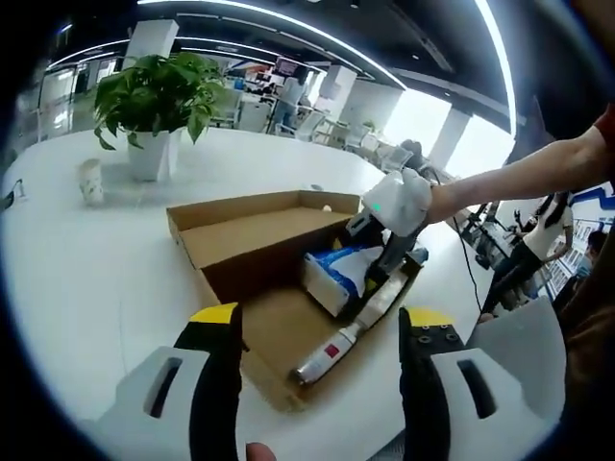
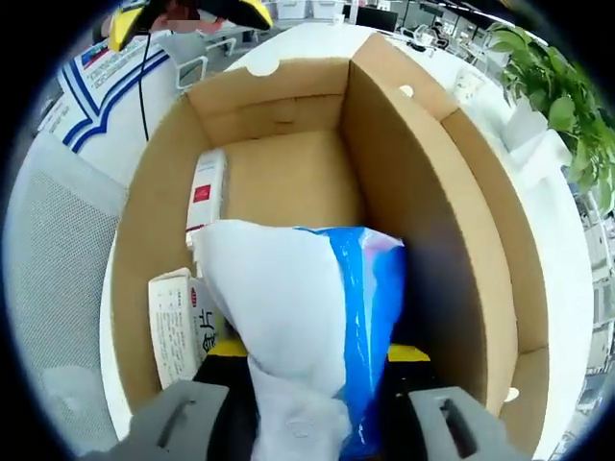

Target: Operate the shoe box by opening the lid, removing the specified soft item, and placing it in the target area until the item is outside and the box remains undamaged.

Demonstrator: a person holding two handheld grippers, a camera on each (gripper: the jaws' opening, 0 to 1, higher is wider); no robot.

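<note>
Right hand-held gripper lifting the soft packet out of the open shoe box

The right hand-held gripper (image 2: pixel 312 360) is clenched on a blue-and-white soft packet (image 2: pixel 317 317), gripped low inside the shoe box (image 1: pixel 259 250), likely so it comes up clear of the cardboard walls. The left hand-held gripper (image 1: pixel 317 331) hangs back with jaws apart and nothing between them (probably ready to steady the box). A long tube (image 1: pixel 351 331) lies on the box floor; a potted plant (image 1: pixel 159 101) stands well apart on the white tabletop (image 1: pixel 86 279).
</note>
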